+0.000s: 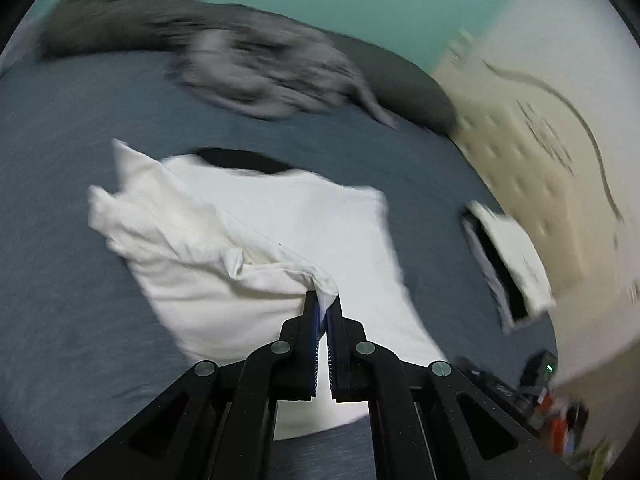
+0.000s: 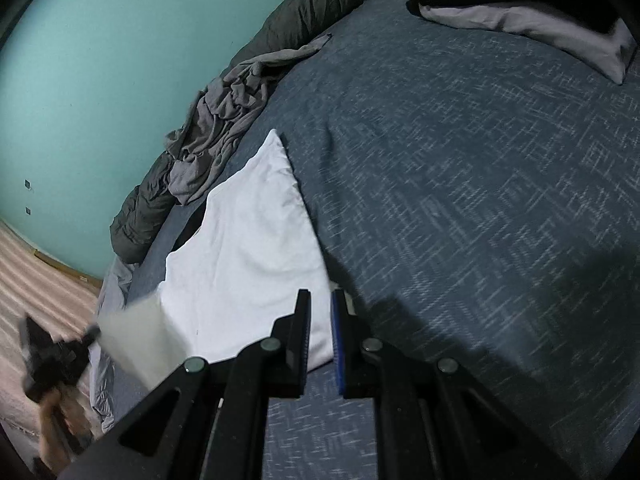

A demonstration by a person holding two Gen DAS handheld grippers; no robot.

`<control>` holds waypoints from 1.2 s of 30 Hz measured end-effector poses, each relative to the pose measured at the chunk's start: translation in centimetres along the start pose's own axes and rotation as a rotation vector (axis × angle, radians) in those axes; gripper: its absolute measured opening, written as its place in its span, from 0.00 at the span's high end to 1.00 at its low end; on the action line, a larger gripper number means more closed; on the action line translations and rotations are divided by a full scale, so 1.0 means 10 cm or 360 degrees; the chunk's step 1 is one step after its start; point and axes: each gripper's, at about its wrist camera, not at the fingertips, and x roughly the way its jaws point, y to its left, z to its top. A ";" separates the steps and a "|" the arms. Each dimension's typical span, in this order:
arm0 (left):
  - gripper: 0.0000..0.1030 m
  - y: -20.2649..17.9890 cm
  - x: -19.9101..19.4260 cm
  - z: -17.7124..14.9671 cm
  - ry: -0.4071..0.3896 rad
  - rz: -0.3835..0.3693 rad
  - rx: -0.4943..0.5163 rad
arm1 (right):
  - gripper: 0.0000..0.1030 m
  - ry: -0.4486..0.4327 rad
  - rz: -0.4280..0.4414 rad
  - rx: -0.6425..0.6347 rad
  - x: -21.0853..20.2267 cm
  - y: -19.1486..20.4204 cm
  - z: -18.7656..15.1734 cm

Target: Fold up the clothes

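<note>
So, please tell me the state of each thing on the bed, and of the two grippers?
White shirt: lying on the bed, partly folded, one edge lifted.
Left gripper: shut on the white shirt's edge.
Right gripper: jaws nearly shut, holding nothing.
Grey garment: crumpled, unfolded.
Dark blanket: bunched along the bed's far edge.
Folded stack: folded, set aside.

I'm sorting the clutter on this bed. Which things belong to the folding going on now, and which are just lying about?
In the job:
- white shirt, a corner pinched up
- left gripper, shut on that corner
- right gripper, nearly shut, nothing between its fingers

Lying about:
- crumpled grey garment
- dark quilt
- folded pile
- bed cover
</note>
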 end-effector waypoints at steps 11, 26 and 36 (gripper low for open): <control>0.97 -1.27 1.46 -0.78 0.0526 -0.0091 0.0405 | 0.91 -0.0003 0.0041 0.0102 -0.10 -0.28 0.14; 0.69 -0.48 0.68 -0.63 0.0325 0.0069 0.0297 | 0.65 0.0092 0.0228 -0.0144 0.10 0.28 0.11; 0.69 0.32 0.66 -0.88 0.0384 0.0201 0.0060 | 0.65 0.0135 0.0078 -0.0185 0.35 0.27 0.10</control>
